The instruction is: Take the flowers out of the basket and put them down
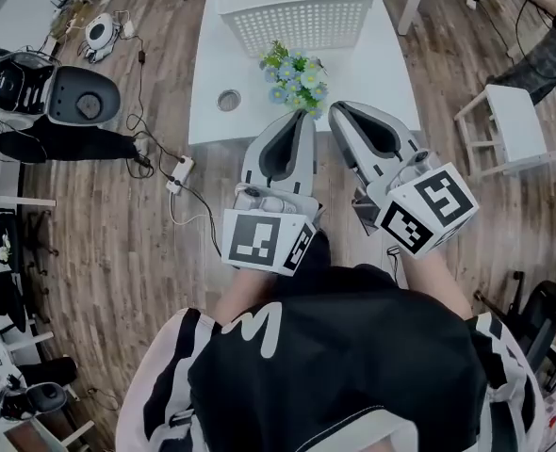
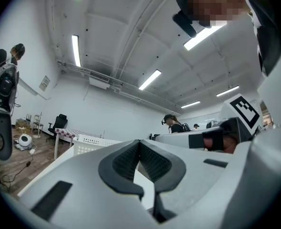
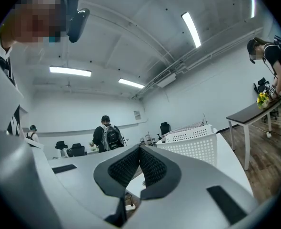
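Both grippers are empty. Left gripper (image 1: 300, 121) and right gripper (image 1: 342, 113) have their jaws pressed together, pads meeting, with nothing between them in either gripper view. They sit side by side over the near edge of the desk (image 1: 382, 73), pointing roughly level toward the far end.

Flowers (image 1: 295, 75) are out of the basket (image 1: 297, 12). The bunch is on the desk top, on the near side of the basket and apart from it, just beyond the two gripper tips and right of a round port (image 1: 228, 100) in the desk. Can't tell if the bunch lies flat or stands. Reads to me as task done, or nearly.

Risks from here:
- The tips are close to the blooms, so any forward or sideways drift could clip the bunch and shove it, or roll it off the near edge.
- Closed jaws can't catch it if it goes.
- I'd guess a light bunch like this slides easily.
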`<action>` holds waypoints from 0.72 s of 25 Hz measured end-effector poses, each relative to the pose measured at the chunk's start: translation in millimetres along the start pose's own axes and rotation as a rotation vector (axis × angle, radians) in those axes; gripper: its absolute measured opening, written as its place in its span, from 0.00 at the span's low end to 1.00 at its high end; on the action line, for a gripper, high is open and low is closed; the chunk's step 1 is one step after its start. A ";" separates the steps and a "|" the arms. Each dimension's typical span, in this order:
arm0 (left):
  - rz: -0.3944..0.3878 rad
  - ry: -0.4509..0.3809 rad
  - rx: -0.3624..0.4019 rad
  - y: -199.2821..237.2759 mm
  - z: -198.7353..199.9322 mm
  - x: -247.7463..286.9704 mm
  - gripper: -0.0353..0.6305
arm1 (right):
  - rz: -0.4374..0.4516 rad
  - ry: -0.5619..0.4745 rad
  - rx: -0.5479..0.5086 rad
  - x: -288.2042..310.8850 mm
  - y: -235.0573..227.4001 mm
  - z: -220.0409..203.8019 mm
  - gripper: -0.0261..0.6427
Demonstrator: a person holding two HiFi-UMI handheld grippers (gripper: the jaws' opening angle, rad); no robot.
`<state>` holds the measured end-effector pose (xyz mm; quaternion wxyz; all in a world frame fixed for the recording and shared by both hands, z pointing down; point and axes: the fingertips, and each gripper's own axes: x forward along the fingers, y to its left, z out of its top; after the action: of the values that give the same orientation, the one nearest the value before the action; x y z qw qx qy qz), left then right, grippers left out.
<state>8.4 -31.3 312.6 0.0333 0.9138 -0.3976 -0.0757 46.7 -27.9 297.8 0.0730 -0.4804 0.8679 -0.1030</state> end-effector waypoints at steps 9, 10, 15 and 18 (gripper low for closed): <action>0.029 -0.039 -0.005 -94.7 1.3 -82.7 0.05 | 0.016 -0.010 -0.059 -111.1 55.2 -5.9 0.06; 0.033 -0.036 -0.006 -105.5 0.4 -93.0 0.05 | 0.020 -0.012 -0.057 -123.9 62.6 -6.5 0.06; 0.061 -0.033 -0.007 -145.5 3.8 -138.2 0.05 | 0.044 -0.023 -0.041 -172.9 93.8 -6.9 0.06; 0.079 -0.038 -0.005 -158.4 10.8 -159.1 0.05 | 0.051 -0.026 -0.051 -193.2 110.6 -4.5 0.06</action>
<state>14.0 193.0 300.6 0.0311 0.8957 -0.4338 -0.0926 57.1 193.7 280.0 0.0745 -0.4613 0.8811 -0.0728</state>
